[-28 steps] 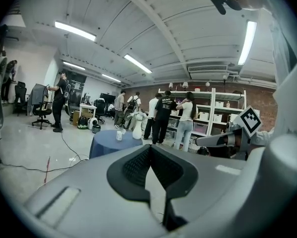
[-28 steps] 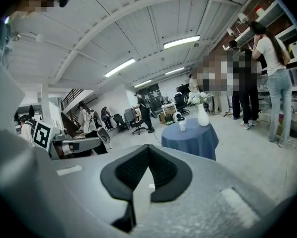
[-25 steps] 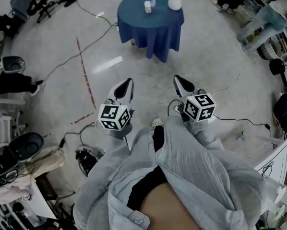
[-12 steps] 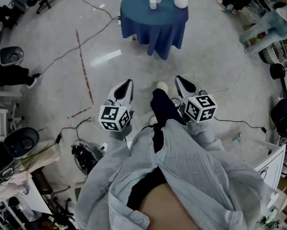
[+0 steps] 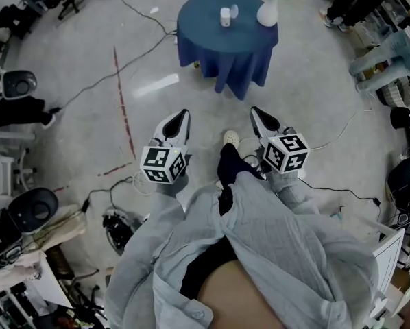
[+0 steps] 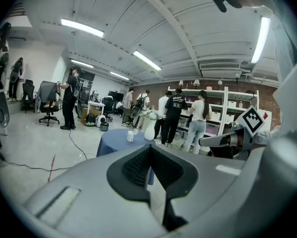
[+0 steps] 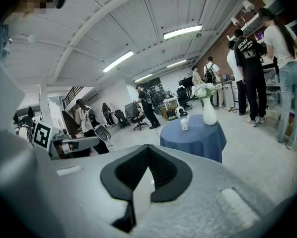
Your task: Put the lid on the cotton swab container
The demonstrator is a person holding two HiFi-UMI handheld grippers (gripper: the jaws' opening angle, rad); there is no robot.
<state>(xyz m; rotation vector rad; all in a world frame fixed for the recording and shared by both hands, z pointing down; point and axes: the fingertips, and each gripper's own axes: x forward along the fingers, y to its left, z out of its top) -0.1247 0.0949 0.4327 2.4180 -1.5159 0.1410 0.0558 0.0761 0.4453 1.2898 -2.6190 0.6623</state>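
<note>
I hold the left tool (image 5: 183, 118) and right tool (image 5: 255, 113) closed on nothing, pointed ahead, because the container (image 5: 225, 17) stands well off on the table (image 5: 205, 33).

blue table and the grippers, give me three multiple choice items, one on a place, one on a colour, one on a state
1. Where does the cotton swab container stand?
A. on the floor
B. on the round table
C. on a shelf

2. What colour is the table's cloth?
A. red
B. white
C. blue

3. How do the jaws of the left gripper stand?
A. together, with nothing between them
B. wide apart
C. clamped on a lid

Answers:
1 B: the head view shows it on the tabletop, beside the white vase.
2 C: the cloth is dark blue in all three views.
3 A: the left gripper view shows the jaws meeting at the tip with nothing held.
</note>
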